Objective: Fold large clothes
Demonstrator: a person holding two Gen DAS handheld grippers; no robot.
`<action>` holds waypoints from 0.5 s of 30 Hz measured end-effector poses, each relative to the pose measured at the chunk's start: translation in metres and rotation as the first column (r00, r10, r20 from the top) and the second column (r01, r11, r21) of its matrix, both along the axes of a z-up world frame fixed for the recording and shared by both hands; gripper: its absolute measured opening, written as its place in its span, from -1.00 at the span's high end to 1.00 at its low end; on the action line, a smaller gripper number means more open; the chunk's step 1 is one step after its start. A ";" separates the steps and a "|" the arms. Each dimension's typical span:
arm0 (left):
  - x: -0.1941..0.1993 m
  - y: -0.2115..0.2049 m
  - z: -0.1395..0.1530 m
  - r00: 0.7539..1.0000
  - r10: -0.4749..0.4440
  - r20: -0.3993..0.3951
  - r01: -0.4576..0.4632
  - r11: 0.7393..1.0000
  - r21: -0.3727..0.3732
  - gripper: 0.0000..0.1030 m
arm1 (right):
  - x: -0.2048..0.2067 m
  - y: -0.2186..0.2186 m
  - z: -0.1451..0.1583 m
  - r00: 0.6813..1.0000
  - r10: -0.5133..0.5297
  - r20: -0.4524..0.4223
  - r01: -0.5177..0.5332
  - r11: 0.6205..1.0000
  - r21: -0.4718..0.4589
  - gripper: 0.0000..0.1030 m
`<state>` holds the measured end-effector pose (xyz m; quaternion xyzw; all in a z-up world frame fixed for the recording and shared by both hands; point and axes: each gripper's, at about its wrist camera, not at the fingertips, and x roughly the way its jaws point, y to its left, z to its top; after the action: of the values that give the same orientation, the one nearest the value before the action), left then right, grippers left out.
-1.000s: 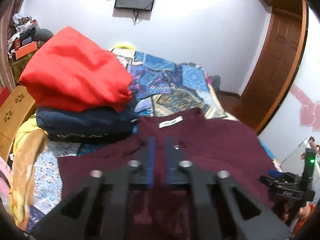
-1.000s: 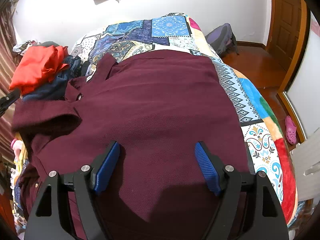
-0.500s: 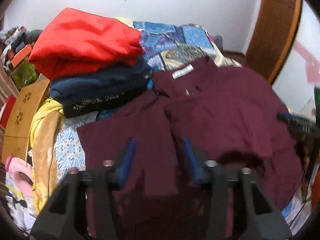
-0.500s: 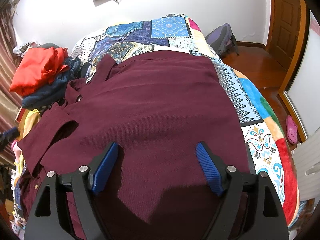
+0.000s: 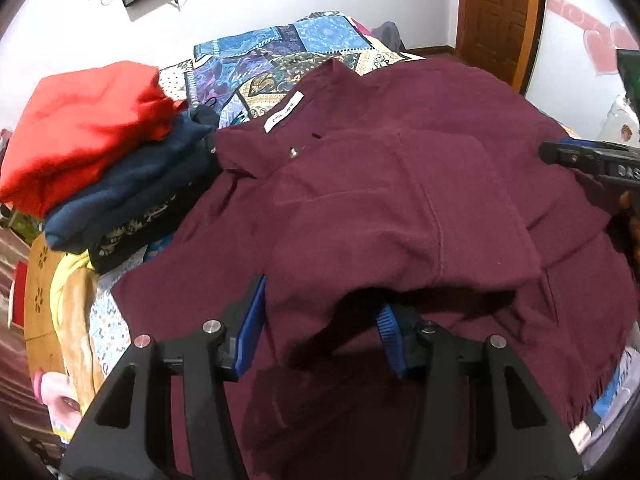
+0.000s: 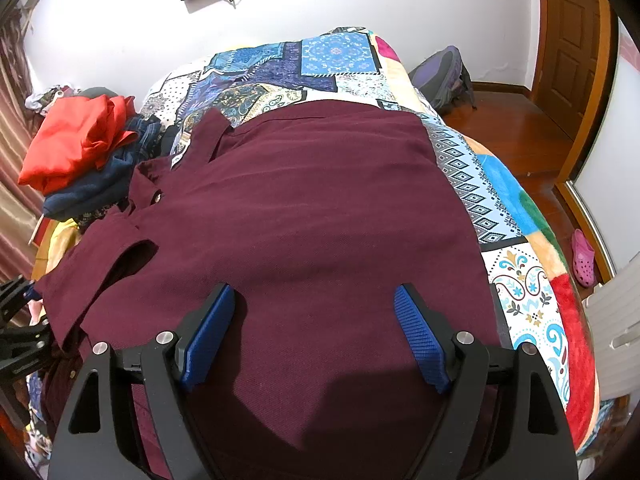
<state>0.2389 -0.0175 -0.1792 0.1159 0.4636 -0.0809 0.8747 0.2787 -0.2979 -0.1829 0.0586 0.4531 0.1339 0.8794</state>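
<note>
White wall [image 6: 360, 4], wooden door [image 6: 576, 36], wood floor [image 6: 516, 120]

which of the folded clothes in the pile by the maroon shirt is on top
The red garment tops the pile; the navy blue garment lies under it, and a black patterned one sits lowest. The maroon shirt lies spread on the bed beside them.

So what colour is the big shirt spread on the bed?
Dark maroon shirt, plain, seen best from the right wrist view.
</note>
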 end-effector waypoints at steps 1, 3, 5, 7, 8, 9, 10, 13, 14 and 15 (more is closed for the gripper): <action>0.002 -0.002 0.001 1.000 -0.001 0.005 0.001 1.000 -0.003 0.00 | 0.000 0.000 0.000 1.000 0.000 0.001 0.000 1.000 0.001 -0.54; 0.011 -0.005 0.004 1.000 0.003 0.012 -0.003 1.000 -0.031 0.00 | 0.000 0.000 0.000 1.000 0.000 0.001 0.000 1.000 0.002 -0.55; 0.018 -0.007 0.008 1.000 0.002 0.017 -0.001 0.998 -0.065 0.00 | 0.000 0.000 0.000 1.000 0.000 0.000 0.000 1.000 0.002 -0.55; 0.025 -0.010 0.014 1.000 -0.009 0.020 0.011 0.993 -0.119 0.00 | 0.000 0.000 0.000 1.000 -0.001 -0.001 0.001 1.000 0.001 -0.55; 0.028 -0.011 0.018 1.000 -0.008 0.029 0.012 0.989 -0.147 0.00 | 0.000 0.000 0.000 1.000 0.000 0.000 0.000 1.000 0.001 -0.55; 0.032 -0.011 0.023 0.999 -0.002 0.045 0.010 0.983 -0.182 0.00 | 0.000 0.000 0.000 1.000 0.000 0.000 0.000 1.000 0.000 -0.55; 0.034 -0.013 0.026 0.998 0.001 0.056 0.010 0.979 -0.202 0.00 | 0.000 0.000 0.000 1.000 0.000 -0.001 0.000 1.000 0.001 -0.55; 0.044 -0.016 0.034 0.997 0.004 0.073 0.014 0.967 -0.255 0.42 | 0.000 0.000 0.000 1.000 -0.001 -0.001 0.001 1.000 0.001 -0.56; 0.047 -0.016 0.035 0.998 0.001 0.069 0.018 0.962 -0.272 0.67 | 0.001 0.001 0.000 1.000 -0.001 -0.002 0.001 1.000 0.000 -0.56; 0.051 -0.015 0.037 0.998 0.005 0.065 0.013 0.958 -0.285 0.79 | 0.001 0.000 0.000 1.000 -0.001 -0.003 0.001 1.000 -0.001 -0.56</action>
<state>0.2899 -0.0328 -0.1421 -0.0078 0.4183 -0.1450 0.8966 0.2792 -0.2975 -0.1834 0.0584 0.4543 0.1333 0.8789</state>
